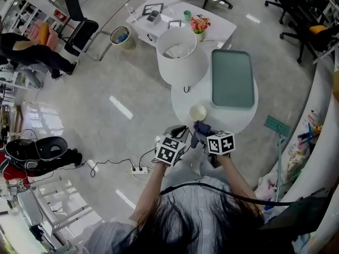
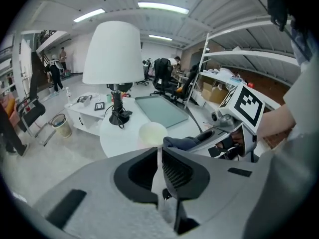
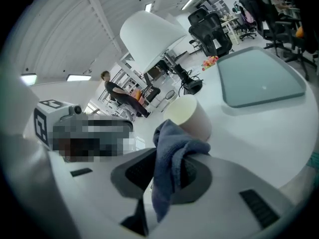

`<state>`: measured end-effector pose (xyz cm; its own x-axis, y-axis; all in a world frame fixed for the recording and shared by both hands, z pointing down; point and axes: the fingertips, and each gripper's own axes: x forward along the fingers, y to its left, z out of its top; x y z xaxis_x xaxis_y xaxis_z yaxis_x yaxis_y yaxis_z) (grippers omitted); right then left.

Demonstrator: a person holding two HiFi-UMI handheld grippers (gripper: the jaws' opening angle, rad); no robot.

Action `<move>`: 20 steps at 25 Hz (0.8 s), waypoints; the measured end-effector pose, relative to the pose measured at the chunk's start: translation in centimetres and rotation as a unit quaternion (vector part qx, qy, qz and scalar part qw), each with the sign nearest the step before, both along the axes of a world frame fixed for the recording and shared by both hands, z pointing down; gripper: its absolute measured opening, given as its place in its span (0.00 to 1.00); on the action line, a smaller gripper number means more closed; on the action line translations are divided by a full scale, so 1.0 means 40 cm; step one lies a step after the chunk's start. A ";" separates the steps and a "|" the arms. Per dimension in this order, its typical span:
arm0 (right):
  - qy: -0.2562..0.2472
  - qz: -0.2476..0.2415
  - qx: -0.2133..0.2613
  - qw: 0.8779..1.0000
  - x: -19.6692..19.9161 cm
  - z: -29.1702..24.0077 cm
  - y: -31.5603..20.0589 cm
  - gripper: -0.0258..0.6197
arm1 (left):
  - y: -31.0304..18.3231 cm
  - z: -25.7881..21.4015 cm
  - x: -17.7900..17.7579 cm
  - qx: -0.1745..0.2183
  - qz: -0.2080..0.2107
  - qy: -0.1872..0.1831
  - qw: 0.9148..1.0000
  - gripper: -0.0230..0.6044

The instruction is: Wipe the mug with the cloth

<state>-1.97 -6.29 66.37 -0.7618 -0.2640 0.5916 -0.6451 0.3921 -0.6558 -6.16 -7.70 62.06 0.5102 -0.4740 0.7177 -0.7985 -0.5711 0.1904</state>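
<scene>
At left, the left gripper [image 2: 159, 152] hangs over the near edge of the table [image 2: 119, 136]. Its fingers [image 2: 183, 172] are pressed together with nothing between them. Mug [image 2: 152, 133] stands upright on the table just beyond the fingertips, a touch left. Lamp [image 2: 113, 54] is farther out past the mug. Green mat [image 2: 159, 111] lies beyond and right of the tips.

Right gripper [image 3: 172, 157] sits close alongside, to the right of those fingers. Its fingers [image 3: 133, 171] clamp a blue cloth [image 3: 169, 148], with folds bunched above the tips and one tail hanging below. Mug is straight ahead of these fingers, just behind the cloth's top fold; cannot tell whether they touch. Mat lies farther ahead, to the right.
</scene>
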 end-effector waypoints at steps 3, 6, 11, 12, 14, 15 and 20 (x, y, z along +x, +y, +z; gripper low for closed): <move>-0.008 -0.001 -0.004 1.000 0.007 0.003 -0.016 0.16 | -0.021 0.009 0.024 0.000 0.033 -0.033 0.999 0.09; -0.012 -0.002 -0.007 1.000 0.018 0.007 -0.013 0.16 | -0.036 0.035 0.041 0.008 0.075 -0.094 0.993 0.09; -0.020 0.018 -0.011 1.000 0.054 0.018 -0.009 0.16 | -0.049 0.065 0.082 0.038 0.178 -0.183 0.966 0.09; -0.022 0.023 -0.013 0.999 0.059 0.018 -0.012 0.16 | -0.051 0.070 0.087 0.043 0.197 -0.197 0.959 0.09; -0.027 0.031 -0.016 0.999 0.066 0.016 -0.018 0.16 | -0.051 0.081 0.096 0.046 0.229 -0.220 0.947 0.09; -0.029 0.034 -0.017 0.999 0.067 0.015 -0.021 0.16 | -0.050 0.089 0.100 0.043 0.242 -0.227 0.943 0.09; -0.029 0.040 -0.021 0.999 0.067 0.024 -0.029 0.16 | -0.048 0.130 0.114 0.020 0.276 -0.246 0.929 0.09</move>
